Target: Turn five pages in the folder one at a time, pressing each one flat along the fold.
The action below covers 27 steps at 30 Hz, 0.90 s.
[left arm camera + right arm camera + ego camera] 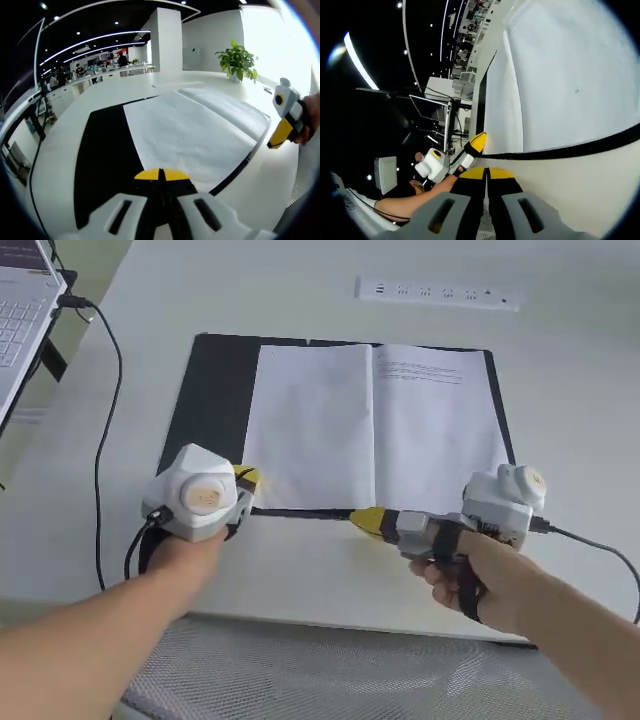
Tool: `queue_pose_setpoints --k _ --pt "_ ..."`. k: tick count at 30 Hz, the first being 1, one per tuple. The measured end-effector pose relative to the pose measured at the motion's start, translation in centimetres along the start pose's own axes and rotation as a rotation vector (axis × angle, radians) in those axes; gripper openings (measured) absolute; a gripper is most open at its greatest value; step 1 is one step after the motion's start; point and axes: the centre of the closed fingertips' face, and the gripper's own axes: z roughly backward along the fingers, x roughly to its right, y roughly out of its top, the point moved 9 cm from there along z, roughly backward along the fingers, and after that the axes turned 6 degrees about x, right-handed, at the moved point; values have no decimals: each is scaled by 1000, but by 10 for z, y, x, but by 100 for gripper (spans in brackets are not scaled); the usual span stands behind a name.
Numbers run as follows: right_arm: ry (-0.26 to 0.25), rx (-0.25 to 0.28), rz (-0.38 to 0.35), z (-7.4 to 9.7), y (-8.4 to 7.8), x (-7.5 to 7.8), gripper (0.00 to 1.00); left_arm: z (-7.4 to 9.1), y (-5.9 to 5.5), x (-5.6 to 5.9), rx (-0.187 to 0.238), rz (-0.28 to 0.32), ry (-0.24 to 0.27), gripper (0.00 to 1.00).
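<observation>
The folder (215, 410) lies open on the desk (560, 390), the left hand-held gripper (246, 478) at its 7 o'clock corner, the right hand-held gripper (366, 521) at 6 o'clock by the fold — each with jaws pressed together, empty. A tip could snag two sheets at once or crumple the right page (435, 430), their edges lying so close; how many pages are turned is unclear — the print is too small to read.
</observation>
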Motion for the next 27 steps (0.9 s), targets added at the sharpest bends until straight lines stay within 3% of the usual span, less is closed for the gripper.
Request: queue_pose_setpoints --k 5,9,11,17,20,22,26,27 --pt "7 97 81 18 8 -15 0 0 2 0 -12 33 -4 1" --pt "-23 129 169 32 11 -23 3 2 4 5 -31 45 -19 10" --pt "-29 164 199 39 11 -29 7 6 8 8 -13 64 -34 14" --pt "-68 187 286 62 10 -42 15 20 26 9 1 90 -65 20" --pt "-88 206 327 76 11 -51 21 32 39 11 2 131 -96 25" --pt "-113 199 378 84 11 -56 27 42 47 16 15 178 -143 30" --pt "-146 195 437 100 10 -63 37 62 58 16 2 173 -163 36" --pt "-150 194 439 105 10 -65 38 69 60 16 -19 184 -163 37"
